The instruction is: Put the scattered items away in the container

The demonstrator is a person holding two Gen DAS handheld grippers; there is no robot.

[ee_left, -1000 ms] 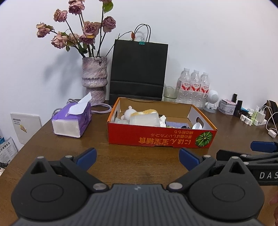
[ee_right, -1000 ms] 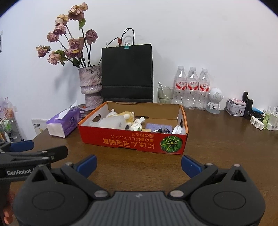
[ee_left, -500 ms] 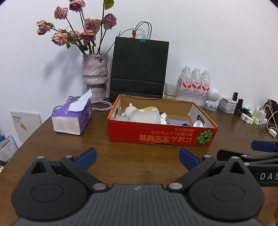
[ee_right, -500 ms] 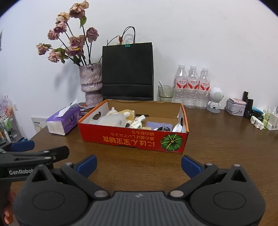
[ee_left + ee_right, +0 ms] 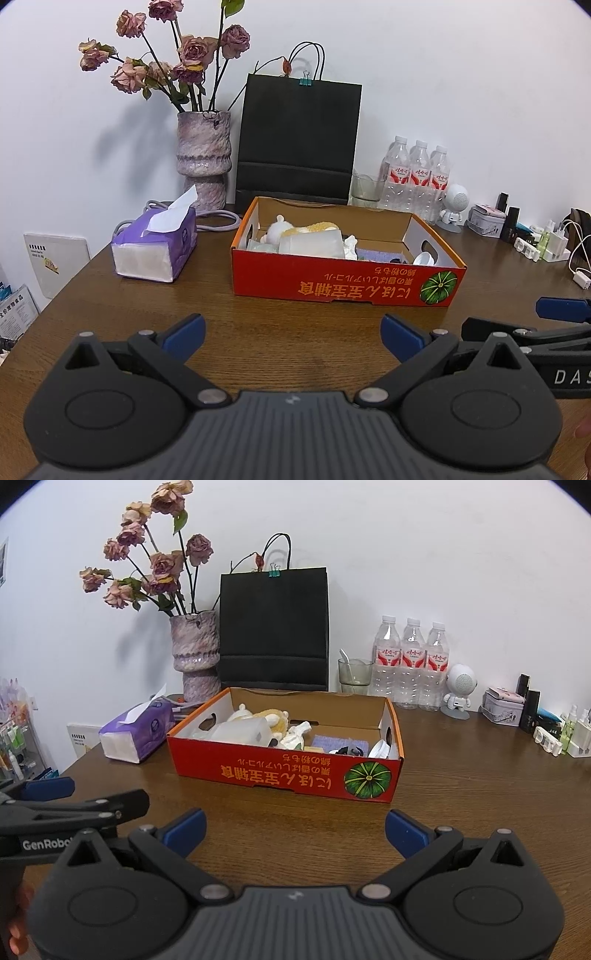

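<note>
**Box looks pretty much packed, both grippers empty**

So from where I'm standing, the left gripper point(image 5: 291, 338) and the right gripper point(image 5: 295, 825) are side by side over bare table point(image 5: 280, 332), both with their blue fingers spread wide and nothing between them. The red cardboard box point(image 5: 284, 775) sits straight ahead of both, a bit beyond the fingertips, not touched by either one.

Inside the box there's a plush toy point(image 5: 271, 718), a frosted plastic container point(image 5: 245, 731), some crumpled white thing, a purple cloth point(image 5: 340, 744) and something small and white at the far right end. Can't make out the smaller bits well.

Progress-wise, I'd say it's nearly or fully done: the stretch of table between the grippers and the box has no loose items. What's left out is the tissue pack point(image 5: 157, 245) off to the left of the box, and the vase, black bag and water bottles point(image 5: 412, 661) behind it. Those look like they live there, though the tissues could be a candidate.
</note>
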